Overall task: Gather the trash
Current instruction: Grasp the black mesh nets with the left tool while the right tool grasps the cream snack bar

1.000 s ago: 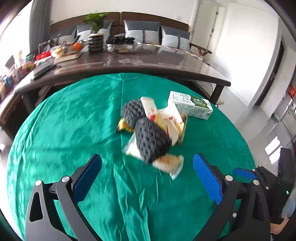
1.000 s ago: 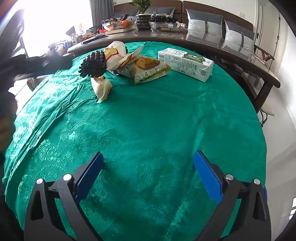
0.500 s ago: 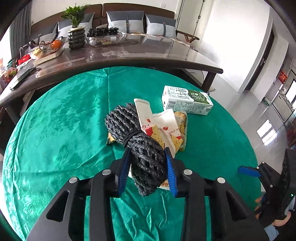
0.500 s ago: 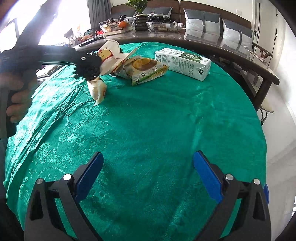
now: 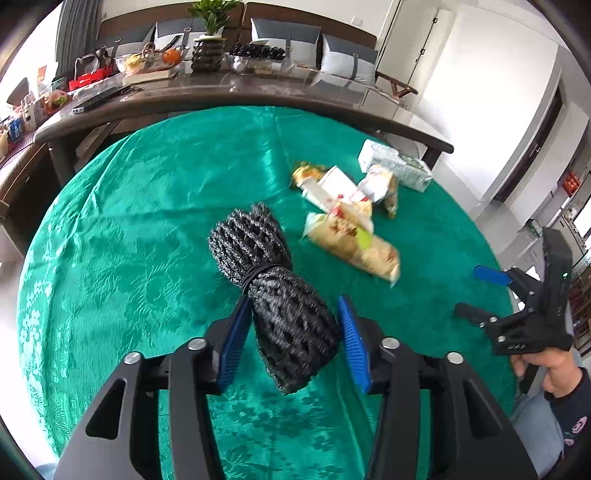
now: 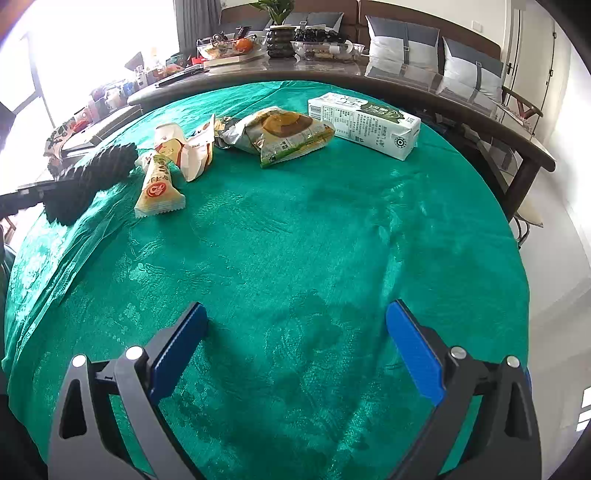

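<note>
One black mesh bundle (image 5: pixel 284 295), a roll of netted foam cinched near its middle by a thin black band, sits between the blue pads of the left tongs (image 5: pixel 293 332). From the left wrist its lower half fills the gap; the left pad touches it while the right pad stands just off its side, and the jaws are opening. The right wrist view shows what that one cannot: the same bundle (image 6: pixel 92 177) seen from the side, poking out past the dark left tongs at the near left edge of the green cloth (image 6: pixel 295 229), low over it; whether it touches the cloth I cannot tell.

Just beside the bundle lie the other scraps: an orange-and-white snack wrapper (image 6: pixel 159 184), a torn white wrapper (image 6: pixel 188 147), a crumpled green-and-brown packet (image 6: pixel 284 133), and farther back a white milk carton (image 6: pixel 365 123) on its side. In the left wrist view these are smeared by blur.

Right tongs (image 6: pixel 295 343) hang spread wide over bare cloth, nothing between the pads. Only the left wrist view shows the hand (image 5: pixel 550 365) gripping them. Behind the round bench runs a dark long table (image 6: pixel 369 74) crowded with bowls, a potted plant (image 6: pixel 279 33) and clutter.
</note>
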Available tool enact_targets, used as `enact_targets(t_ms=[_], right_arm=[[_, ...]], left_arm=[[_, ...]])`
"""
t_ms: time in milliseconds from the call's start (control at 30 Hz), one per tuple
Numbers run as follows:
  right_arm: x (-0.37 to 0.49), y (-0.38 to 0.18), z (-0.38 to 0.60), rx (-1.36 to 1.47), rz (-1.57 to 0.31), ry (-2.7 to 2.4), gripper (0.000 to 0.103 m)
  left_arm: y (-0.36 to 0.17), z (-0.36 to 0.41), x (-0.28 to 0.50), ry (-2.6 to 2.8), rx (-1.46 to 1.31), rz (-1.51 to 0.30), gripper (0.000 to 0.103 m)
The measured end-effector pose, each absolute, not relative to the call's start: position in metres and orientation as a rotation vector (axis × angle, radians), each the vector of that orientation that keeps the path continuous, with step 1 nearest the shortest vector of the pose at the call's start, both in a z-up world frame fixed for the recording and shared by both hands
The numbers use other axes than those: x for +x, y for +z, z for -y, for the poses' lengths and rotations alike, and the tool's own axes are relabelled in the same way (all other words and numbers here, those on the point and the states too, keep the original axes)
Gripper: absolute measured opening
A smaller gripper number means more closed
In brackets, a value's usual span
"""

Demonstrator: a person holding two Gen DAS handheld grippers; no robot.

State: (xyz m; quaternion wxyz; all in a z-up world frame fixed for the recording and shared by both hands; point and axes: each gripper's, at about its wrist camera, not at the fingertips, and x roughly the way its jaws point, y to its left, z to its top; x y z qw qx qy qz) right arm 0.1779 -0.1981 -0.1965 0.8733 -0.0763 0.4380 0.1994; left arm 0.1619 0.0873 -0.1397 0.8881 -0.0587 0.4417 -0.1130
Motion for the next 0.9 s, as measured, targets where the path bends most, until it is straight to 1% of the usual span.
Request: enact_targets(t_ms=[33,67,100,167,233,333,433,533,600,633,667,700,733,767,833,900], right_arm=[[0.178,-0.197,0.198,-0.158,-0.916,0.416,0.095],[0.178,-0.197,0.198,-0.159,-0.916,0.415,0.095],[0.178,-0.197,0.198,-0.159,-0.916,0.414,0.095],[0.179,-0.196,0.197,-0.161,-0.918,0.417,0.096],[0.182,-0.195,0.194,-0.16,-0.919,0.444,0.096],[0.193,-0.188,0.181,-0.087,-0.935,0.557,0.095],[0.207,-0.174,0.147,-0.102,-0.932,0.642,0.095],[0.226,-0.168,0.107,-0.176,-0.949,0.682,0.094],[0.238,-0.17,0.084,-0.207,-0.98,0.697,0.089],[0.242,-0.171,0.079,-0.212,-0.992,0.696,0.085],[0.246,-0.174,0.073,-0.215,-1.009,0.696,0.08],[0.249,-0.176,0.069,-0.216,-1.022,0.694,0.073],[0.25,-0.18,0.067,-0.216,-1.043,0.688,0.048],[0.248,-0.181,0.069,-0.213,-1.044,0.675,0.035],[0.237,-0.18,0.078,-0.189,-1.043,0.687,0.032],[0.222,-0.177,0.092,-0.153,-1.042,0.703,0.031]], left_arm=[[-0.141,-0.087,0.161,-0.236,-0.117,-0.911,0.063],[-0.141,-0.087,0.161,-0.239,-0.113,-0.901,0.074],[-0.14,-0.087,0.16,-0.242,-0.106,-0.883,0.082],[-0.142,-0.085,0.163,-0.23,-0.091,-0.872,0.085],[-0.144,-0.085,0.167,-0.203,-0.069,-0.878,0.084],[-0.146,-0.091,0.173,-0.146,-0.067,-0.883,0.084],[-0.149,-0.096,0.177,-0.113,-0.069,-0.889,0.083],[-0.151,-0.1,0.18,-0.102,-0.076,-0.897,0.076],[-0.154,-0.1,0.182,-0.111,-0.083,-0.911,0.065],[-0.156,-0.1,0.182,-0.116,-0.081,-0.916,0.061],[-0.157,-0.099,0.182,-0.124,-0.08,-0.921,0.051],[-0.157,-0.098,0.182,-0.139,-0.079,-0.925,0.046],[-0.156,-0.096,0.182,-0.139,-0.073,-0.924,0.044],[-0.156,-0.095,0.181,-0.141,-0.064,-0.922,0.04],[-0.154,-0.094,0.179,-0.157,-0.063,-0.924,0.037],[-0.153,-0.093,0.175,-0.172,-0.071,-0.929,0.037]])
